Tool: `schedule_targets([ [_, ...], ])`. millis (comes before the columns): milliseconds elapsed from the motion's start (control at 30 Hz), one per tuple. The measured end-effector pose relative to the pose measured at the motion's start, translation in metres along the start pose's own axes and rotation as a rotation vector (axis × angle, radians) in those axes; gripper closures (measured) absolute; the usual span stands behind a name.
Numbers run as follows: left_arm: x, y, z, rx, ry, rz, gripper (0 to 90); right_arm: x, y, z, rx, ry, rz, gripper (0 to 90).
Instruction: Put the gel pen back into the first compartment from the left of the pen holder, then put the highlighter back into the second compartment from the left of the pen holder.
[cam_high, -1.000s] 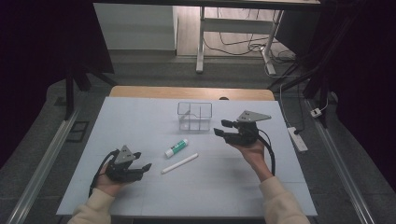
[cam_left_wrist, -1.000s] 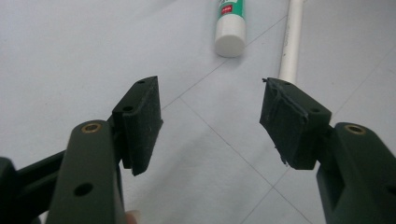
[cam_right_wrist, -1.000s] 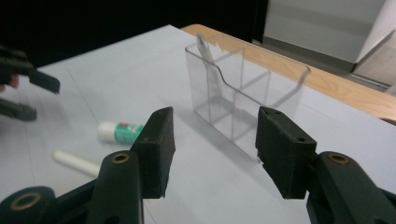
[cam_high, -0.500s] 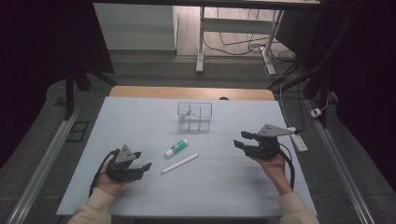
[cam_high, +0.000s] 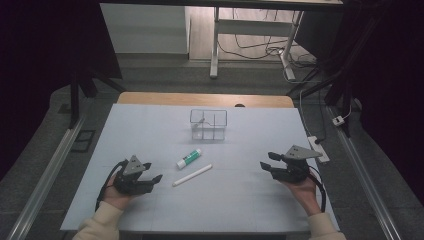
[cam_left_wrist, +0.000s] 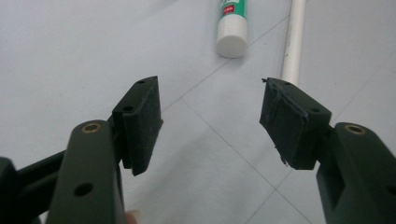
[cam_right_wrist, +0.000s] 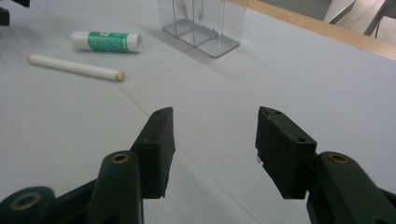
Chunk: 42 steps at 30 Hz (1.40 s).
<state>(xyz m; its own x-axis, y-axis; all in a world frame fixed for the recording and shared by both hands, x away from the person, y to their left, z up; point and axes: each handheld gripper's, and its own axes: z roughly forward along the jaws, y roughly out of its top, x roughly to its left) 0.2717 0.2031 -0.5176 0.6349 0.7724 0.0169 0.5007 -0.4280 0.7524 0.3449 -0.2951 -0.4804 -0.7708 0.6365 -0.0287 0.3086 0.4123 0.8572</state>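
A green-and-white glue stick (cam_high: 188, 158) (cam_left_wrist: 232, 21) (cam_right_wrist: 107, 41) lies mid-table, and a white pencil-like stick (cam_high: 192, 175) (cam_left_wrist: 293, 42) (cam_right_wrist: 74, 67) lies just in front of it. Behind them stands a clear plastic divided organizer (cam_high: 208, 125) (cam_right_wrist: 201, 23). My left gripper (cam_high: 152, 172) (cam_left_wrist: 211, 126) rests at the front left, open, nothing between its jaws, pointing toward the glue stick and the white stick. My right gripper (cam_high: 265, 164) (cam_right_wrist: 214, 149) is held at the front right, open and empty, pointing left across the table.
The light blue mat (cam_high: 250, 200) covers the table, with a wooden edge (cam_high: 205, 99) at the back. A white power strip (cam_high: 318, 148) lies off the table's right side. Desk legs and cables (cam_high: 260, 47) are on the floor beyond.
My right gripper has moved from beside the organizer to the right and toward the front of the table, a little lower. The left gripper and the objects have stayed put.
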Motion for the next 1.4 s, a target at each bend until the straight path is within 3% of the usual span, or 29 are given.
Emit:
schedule_targets([
  [367, 0.000, 0.000, -0.001, -0.004, -0.003, 0.006, 38.3, -0.005, -0.009, 0.004, 0.050, -0.004, -0.002, 46.3],
  [700, -0.002, 0.001, -0.001, -0.008, -0.004, 0.007, 38.2, -0.007, -0.008, 0.002, 0.025, -0.004, 0.019, 46.3],
  [867, -0.002, 0.002, -0.001, -0.008, 0.005, 0.007, 38.2, -0.007, -0.007, -0.001, 0.031, -0.008, 0.008, 46.2],
  [1233, -0.009, 0.014, -0.006, -0.003, -0.028, 0.051, 37.5, -0.007, -0.007, -0.001, 0.038, -0.008, -0.005, 46.2],
  [1400, -0.016, 0.020, -0.004, 0.017, -0.041, 0.090, 37.1, -0.007, -0.007, -0.002, 0.041, -0.012, -0.007, 46.2],
])
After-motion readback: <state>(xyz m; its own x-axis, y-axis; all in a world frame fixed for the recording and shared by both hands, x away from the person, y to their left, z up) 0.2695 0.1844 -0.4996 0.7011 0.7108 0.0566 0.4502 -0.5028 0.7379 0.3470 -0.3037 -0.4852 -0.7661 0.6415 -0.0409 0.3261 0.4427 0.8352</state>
